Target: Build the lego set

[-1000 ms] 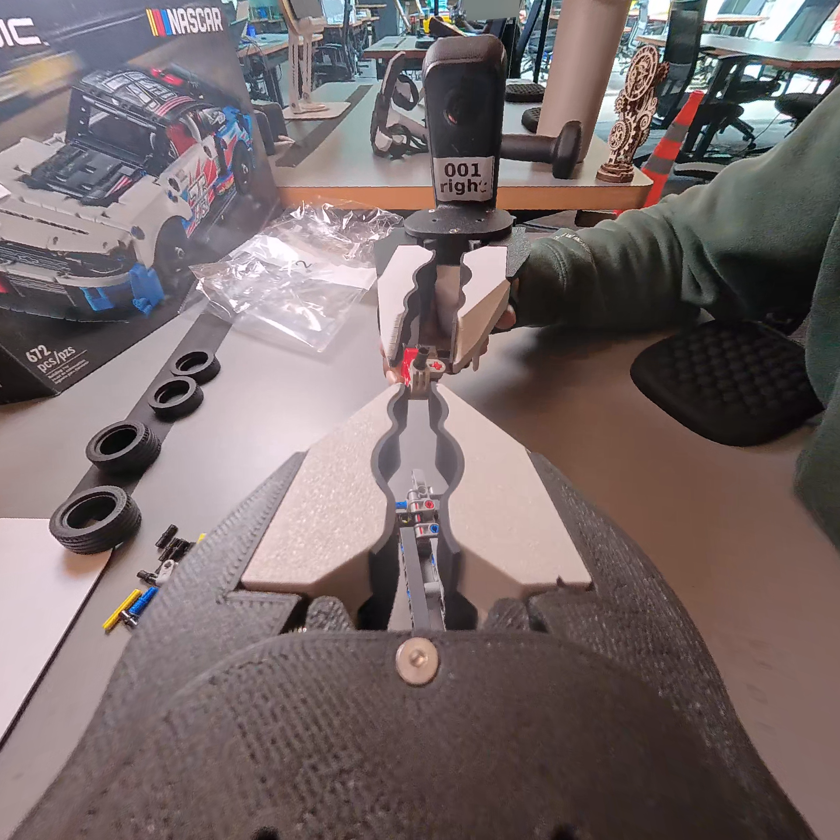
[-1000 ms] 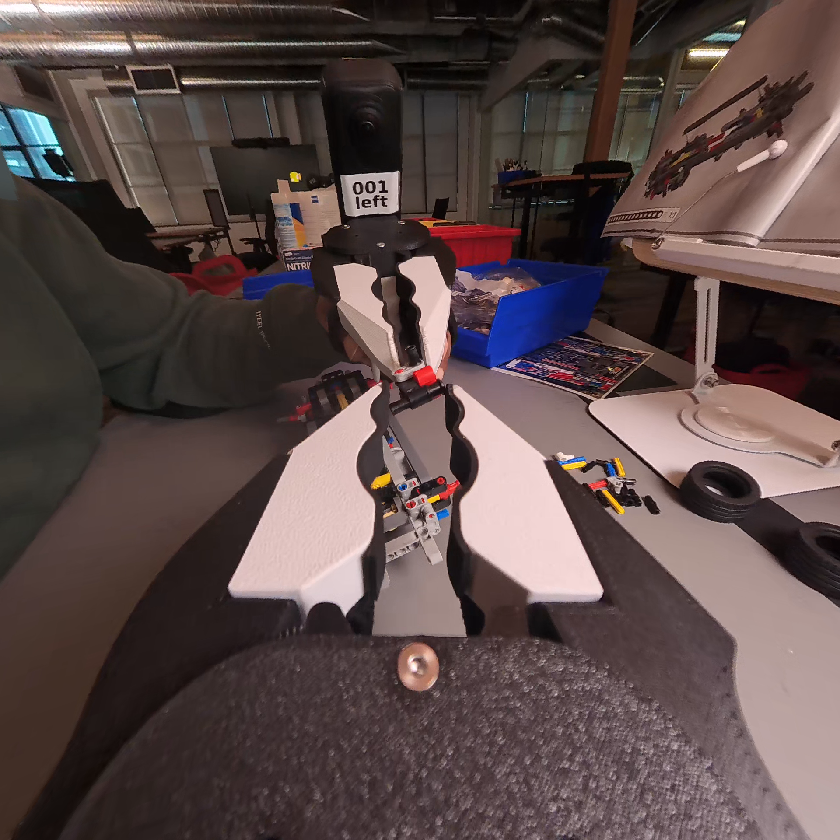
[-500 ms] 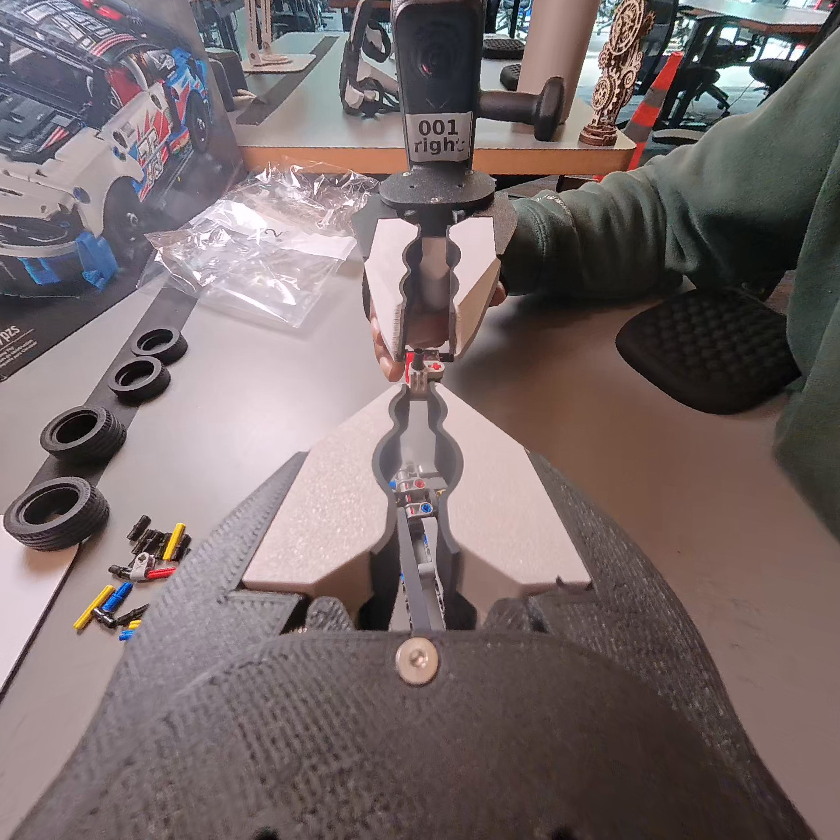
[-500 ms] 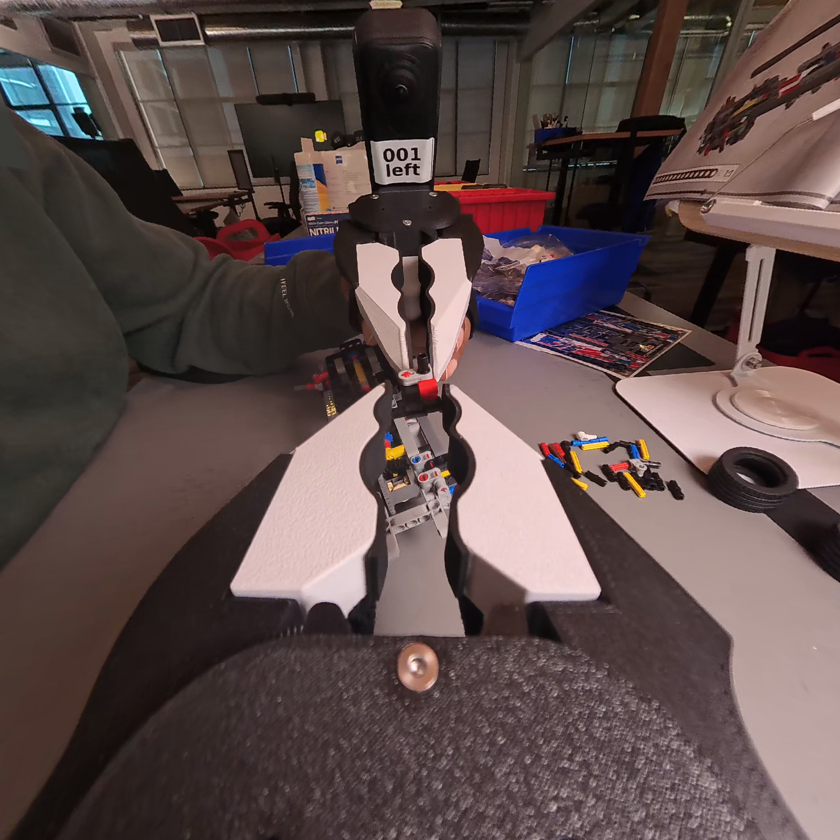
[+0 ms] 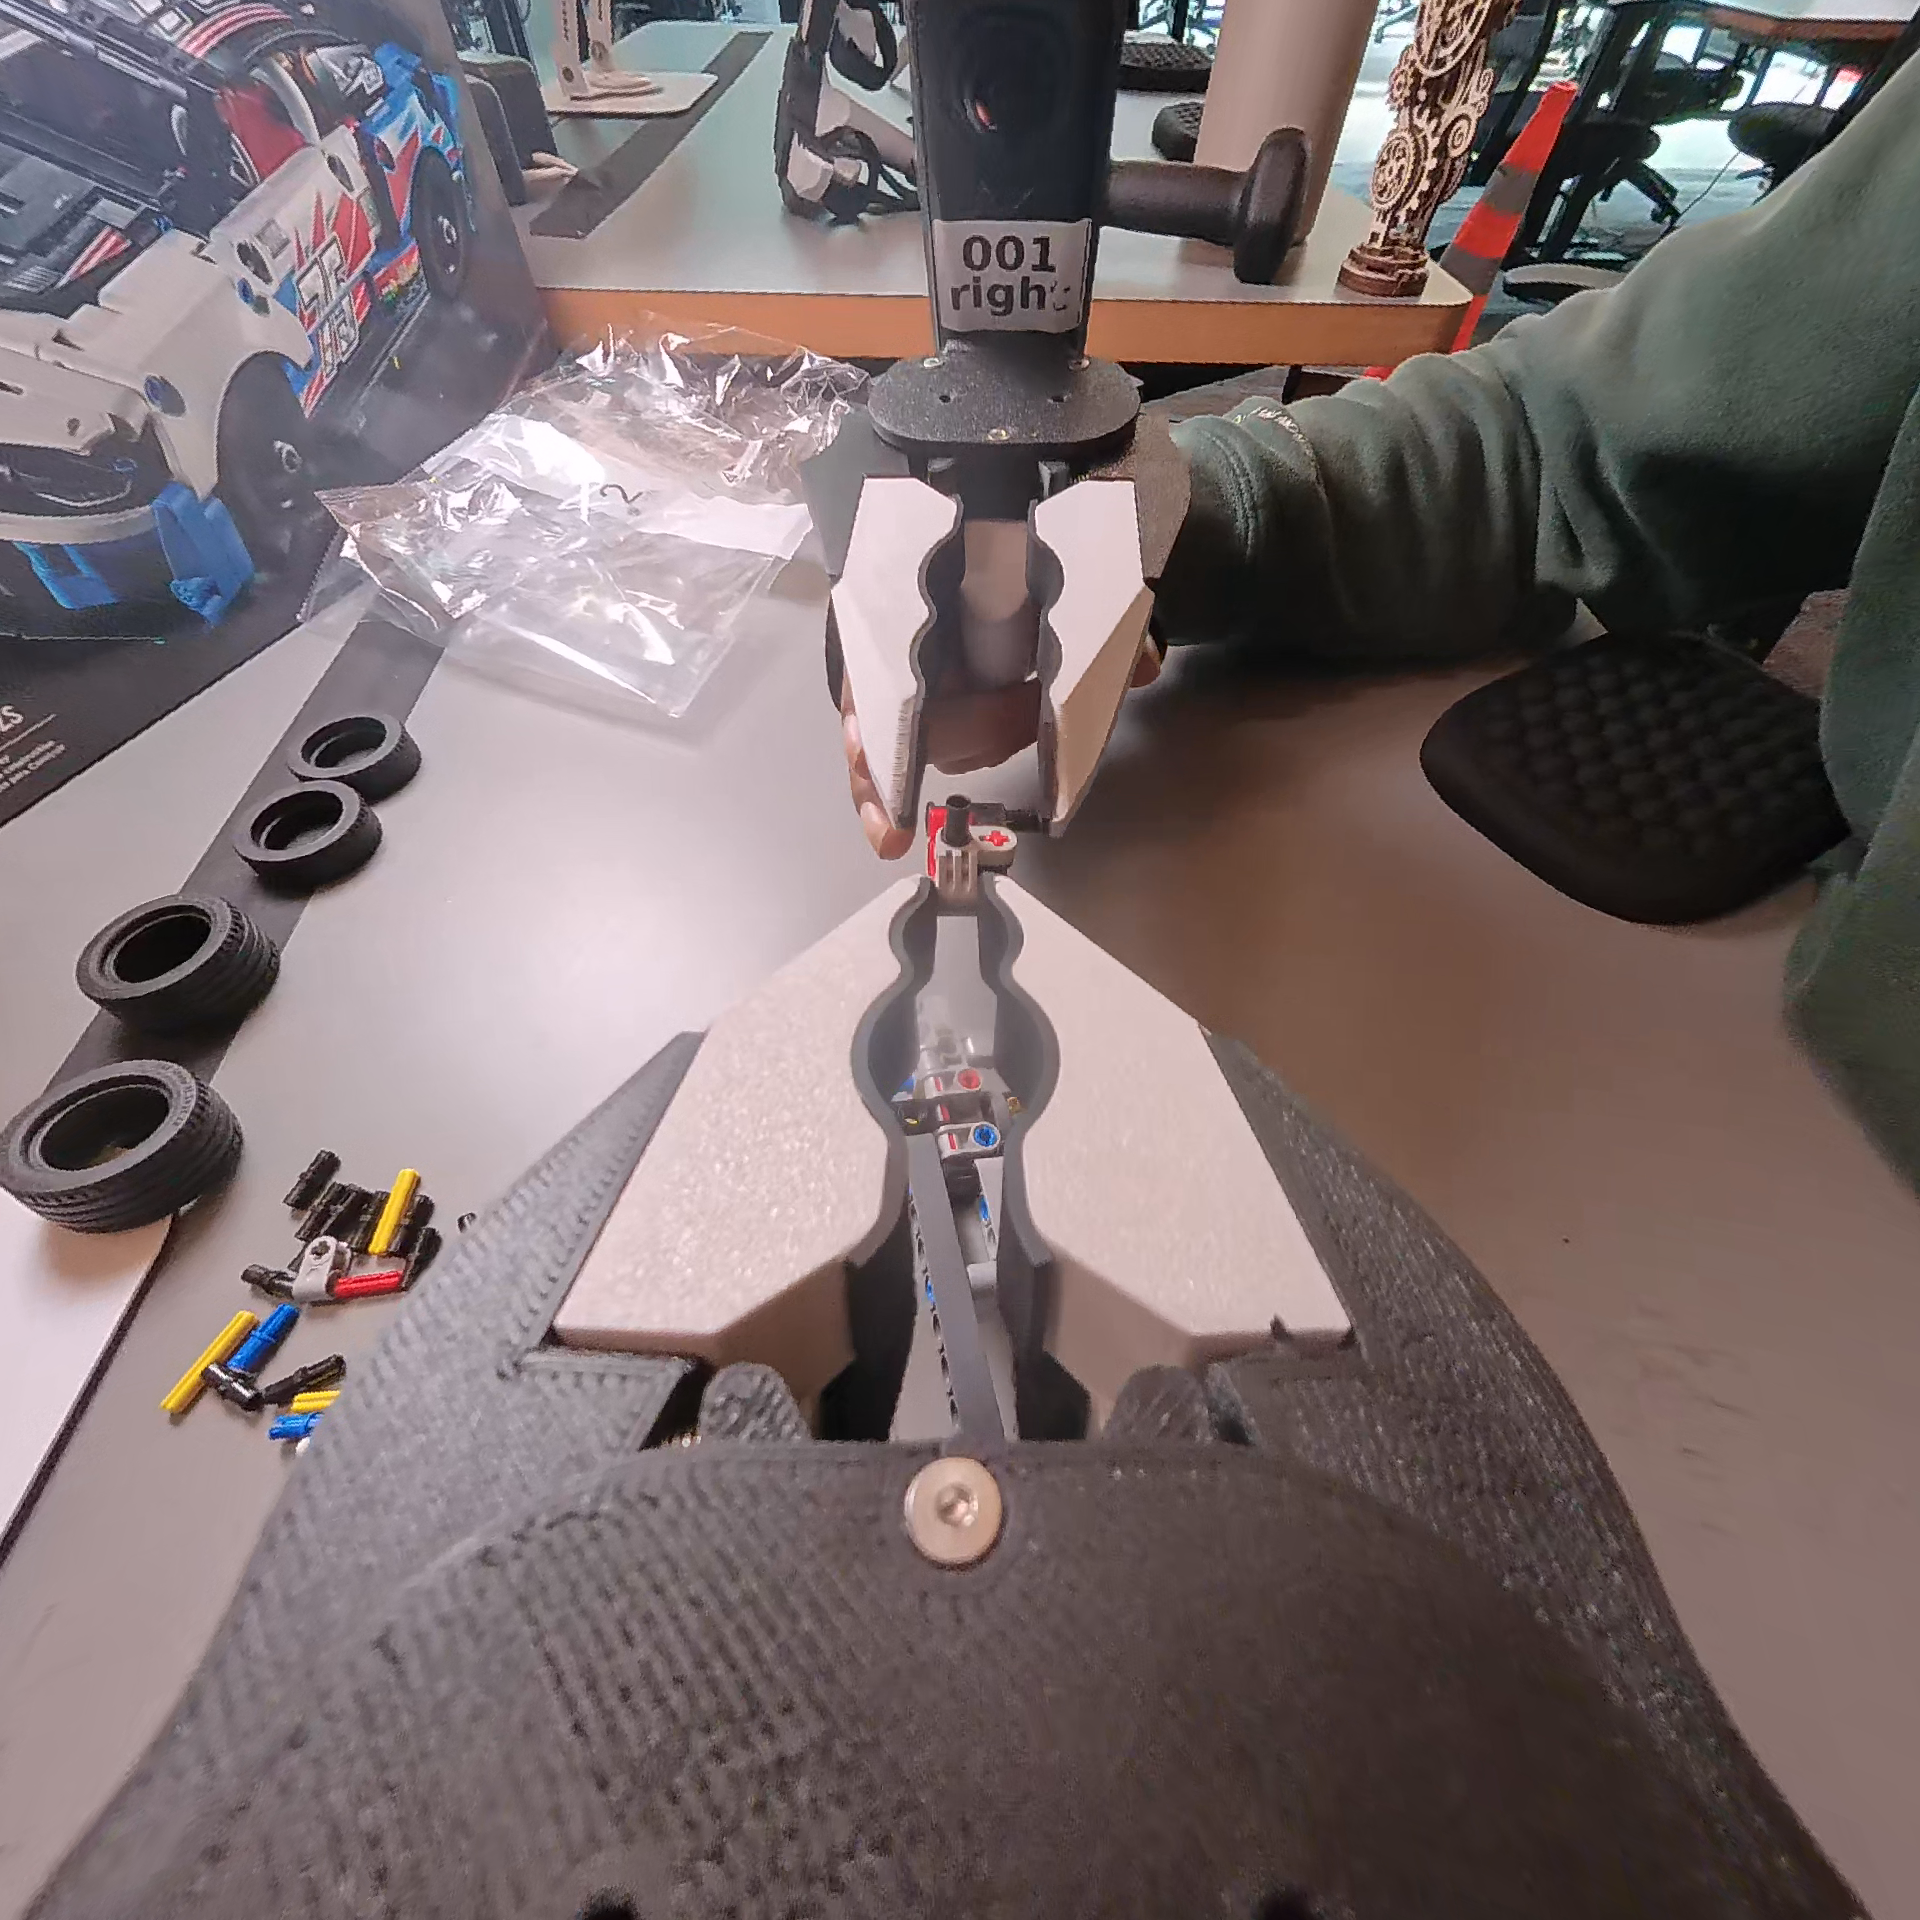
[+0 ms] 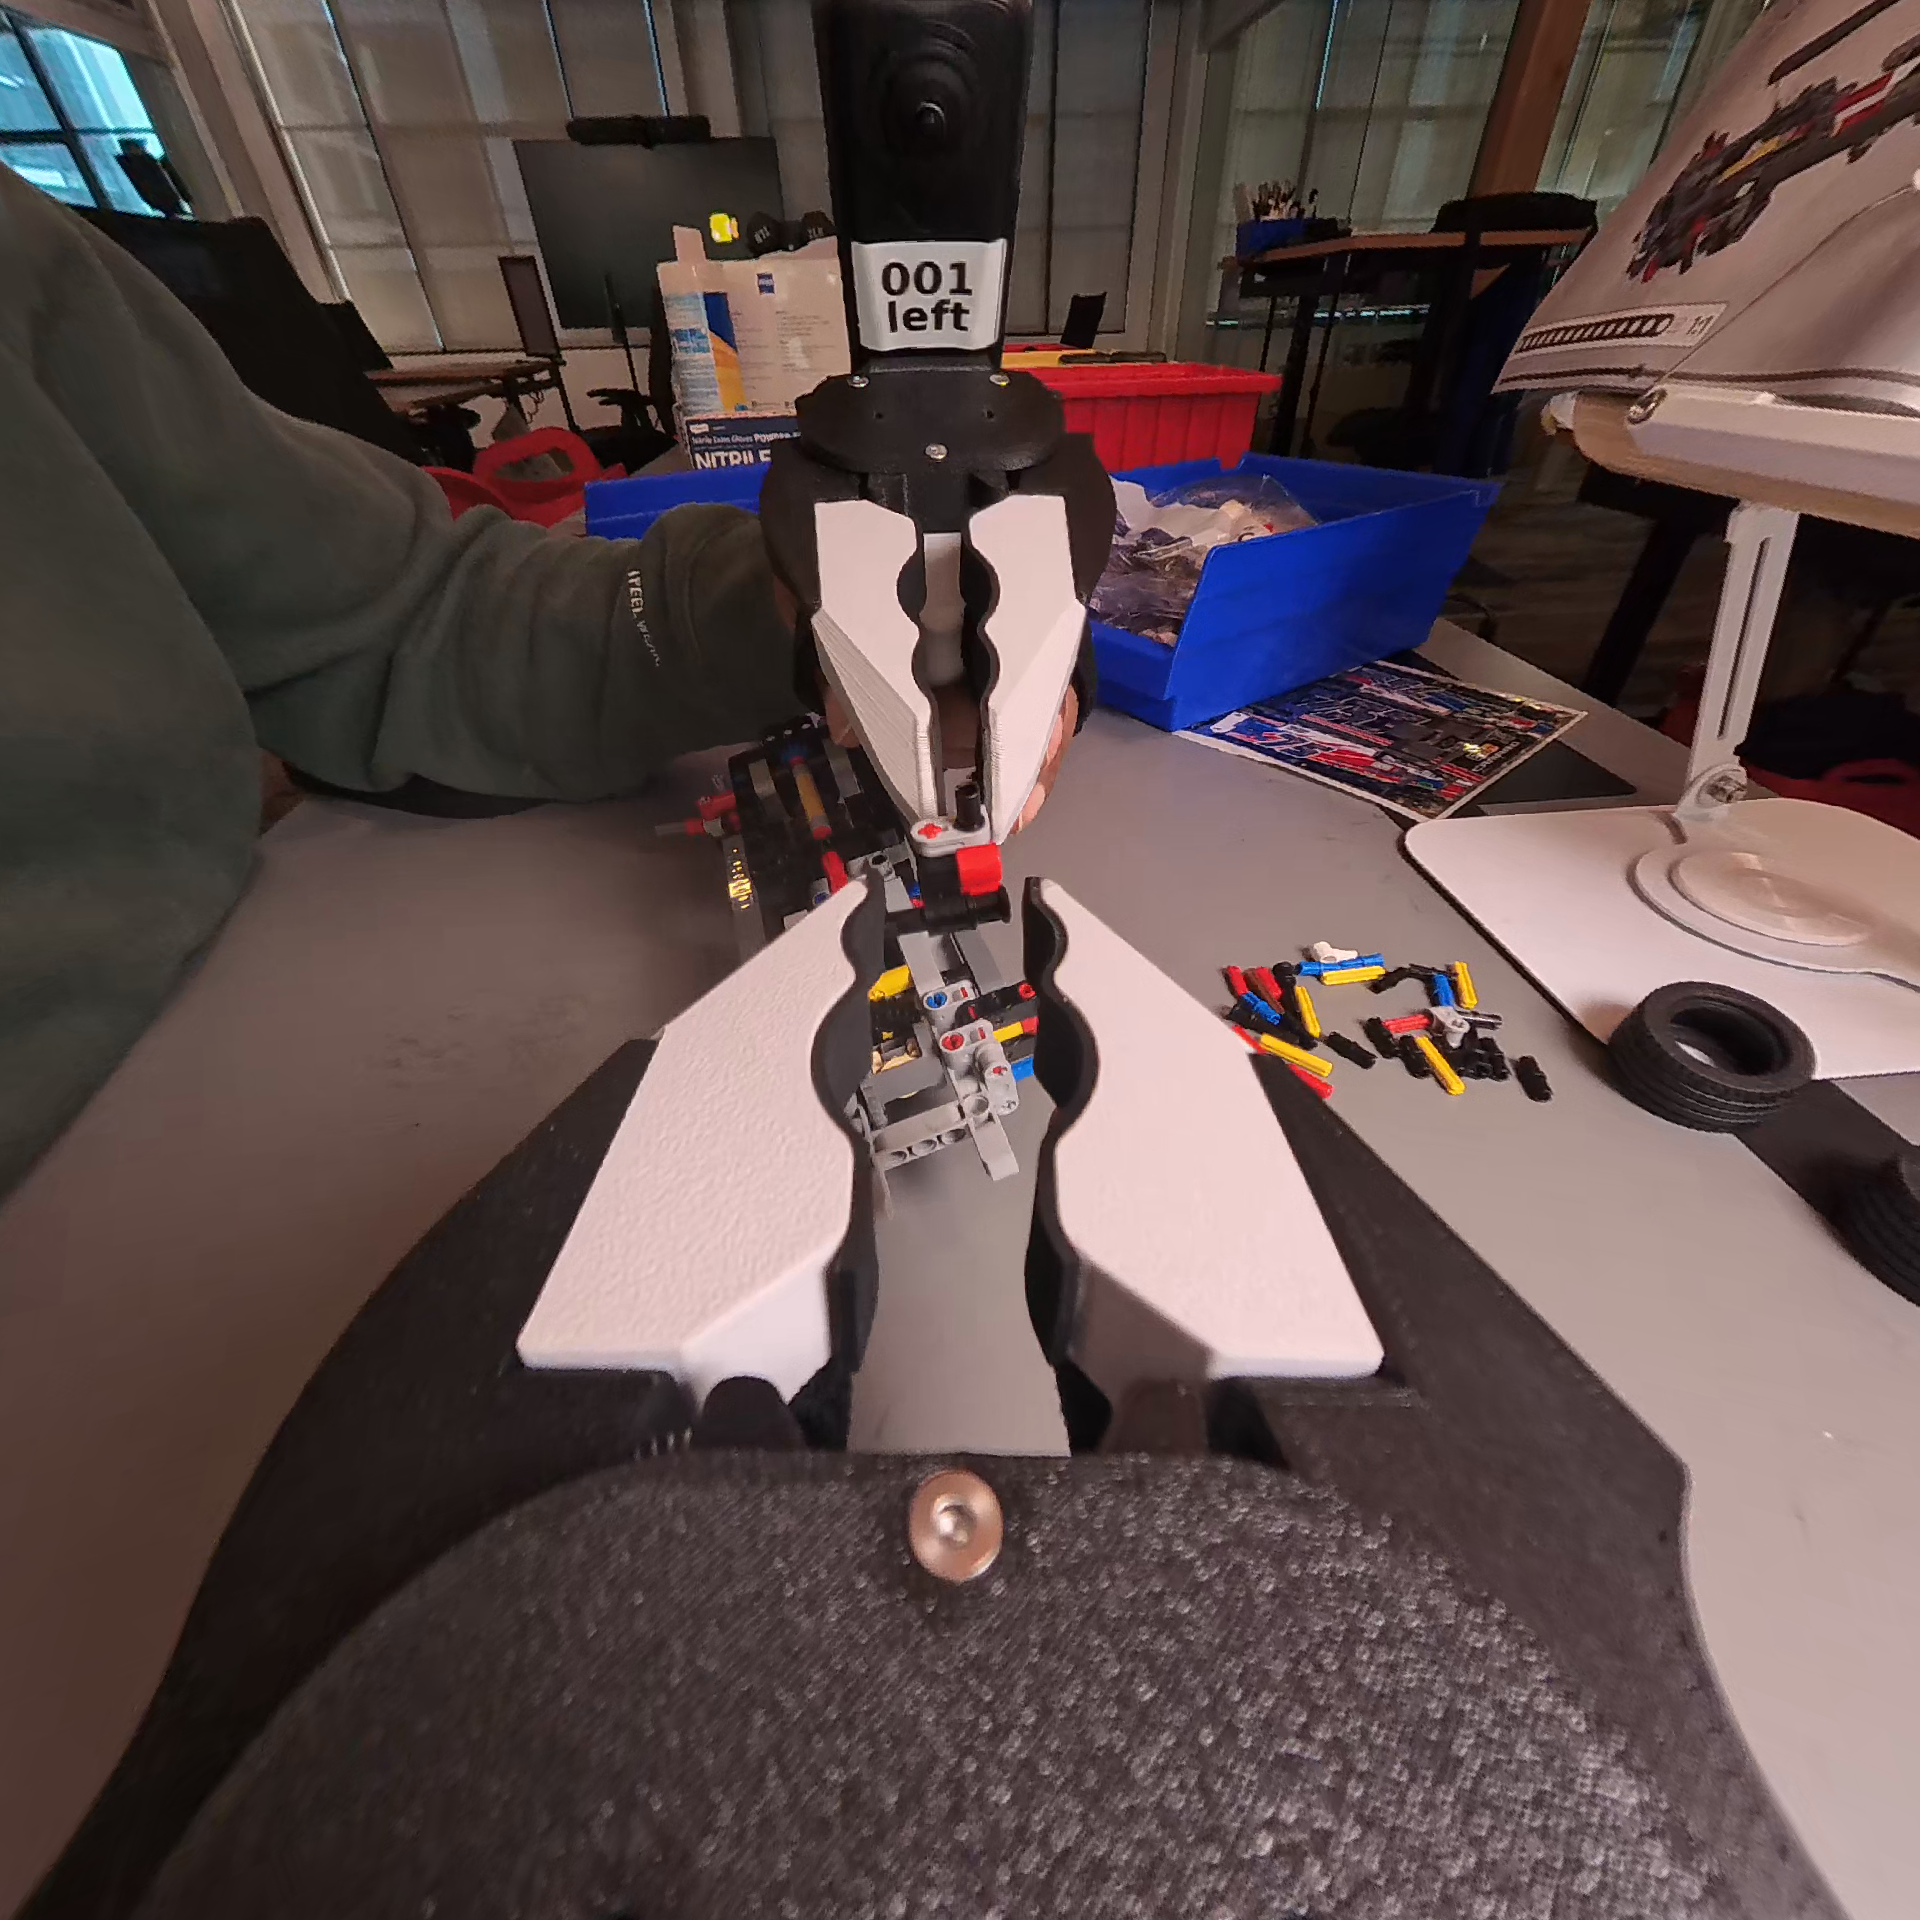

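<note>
My left gripper (image 5: pixel 961 888) is shut on a small grey connector (image 5: pixel 961 868) with a black pin. It also shows in the right wrist view (image 6: pixel 961 821), facing me. My right gripper (image 6: pixel 951 896) meets it tip to tip. Its fingers stand a piece-width apart on a black pin with a red piece (image 6: pixel 966 894). It also shows in the left wrist view (image 5: pixel 982 821). The two small pieces touch. Below both grippers the long grey and black chassis (image 6: pixel 935 1049) lies on the grey table (image 6: pixel 416 1039). It also shows through my left fingers (image 5: pixel 951 1132).
Several black tyres (image 5: pixel 120 1143) and loose coloured pins (image 5: pixel 332 1247) lie to the left, beside the set's box (image 5: pixel 208 260) and empty bags (image 5: pixel 603 520). In the right wrist view the pins (image 6: pixel 1382 1018), the instruction stand (image 6: pixel 1714 914) and a blue bin (image 6: pixel 1299 592) are on the right. My left and right fingertips are right by each other.
Both grippers have stayed tip to tip and tilted further down towards the table. The right gripper's fingers look slightly wider apart than half a second ago.
</note>
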